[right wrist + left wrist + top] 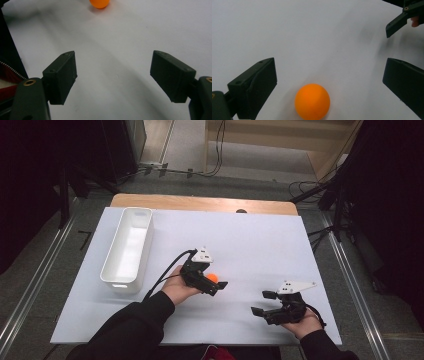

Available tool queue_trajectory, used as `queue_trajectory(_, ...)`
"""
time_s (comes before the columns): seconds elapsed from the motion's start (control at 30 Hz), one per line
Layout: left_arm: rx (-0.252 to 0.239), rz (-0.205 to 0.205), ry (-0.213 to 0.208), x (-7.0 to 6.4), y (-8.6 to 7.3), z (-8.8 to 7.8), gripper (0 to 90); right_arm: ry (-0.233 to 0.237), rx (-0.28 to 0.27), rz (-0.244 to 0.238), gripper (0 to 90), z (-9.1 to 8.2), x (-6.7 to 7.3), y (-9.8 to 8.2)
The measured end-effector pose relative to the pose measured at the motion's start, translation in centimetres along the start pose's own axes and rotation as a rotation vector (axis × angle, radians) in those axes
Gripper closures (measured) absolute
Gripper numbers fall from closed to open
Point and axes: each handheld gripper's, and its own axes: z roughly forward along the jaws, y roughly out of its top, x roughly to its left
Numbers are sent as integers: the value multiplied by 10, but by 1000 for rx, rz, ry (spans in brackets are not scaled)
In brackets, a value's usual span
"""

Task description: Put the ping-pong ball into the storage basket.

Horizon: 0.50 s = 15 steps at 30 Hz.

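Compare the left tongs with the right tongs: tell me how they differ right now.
The left tongs sit around the orange ball, which rests between their open jaws untouched; the right tongs have nothing between theirs. The left tongs are nearer the white bin; the right tongs lie by the table's near right edge. Both are black, hand-held and open.

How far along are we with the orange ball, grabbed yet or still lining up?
Still lining up. The left gripper is open around the orange ball, which sits on the table between its jaws, not yet pinched. The right gripper waits open, holding nothing. The white bin looks empty, so closing, lifting and any placing remain.
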Motion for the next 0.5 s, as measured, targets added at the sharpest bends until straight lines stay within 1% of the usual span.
queue_trajectory(0.03,2,4,0,0,0,0,0,0,0,0,200,0,0,0)
queue_trajectory(0.07,-13,1,-3,-1,-3,2,0,2,1,0,200,0,0,0)
queue_trajectory(0.1,-13,1,-3,-1,-3,2,0,2,1,0,200,0,0,0)
queue_trajectory(0.13,-16,-9,-8,0,-4,2,0,2,-1,0,200,0,0,0)
queue_trajectory(0.2,-12,-8,-3,1,-5,2,0,1,-1,0,200,0,0,0)
queue_trajectory(0.3,-18,-18,-3,1,-8,4,0,1,-2,-1,200,-1,0,0)
queue_trajectory(0.33,-9,-13,-4,2,-8,4,0,0,-2,-1,201,-1,0,0)
queue_trajectory(0.4,-12,-17,-4,1,-10,5,0,1,-2,-1,200,-1,0,0)
queue_trajectory(0.43,-7,-15,-6,1,-11,5,0,1,-1,-1,200,0,-1,0)
queue_trajectory(0.47,8,-9,-6,1,-12,7,0,2,0,-2,200,0,0,0)
queue_trajectory(0.5,8,-9,-6,1,-12,7,0,2,0,-2,200,0,0,0)
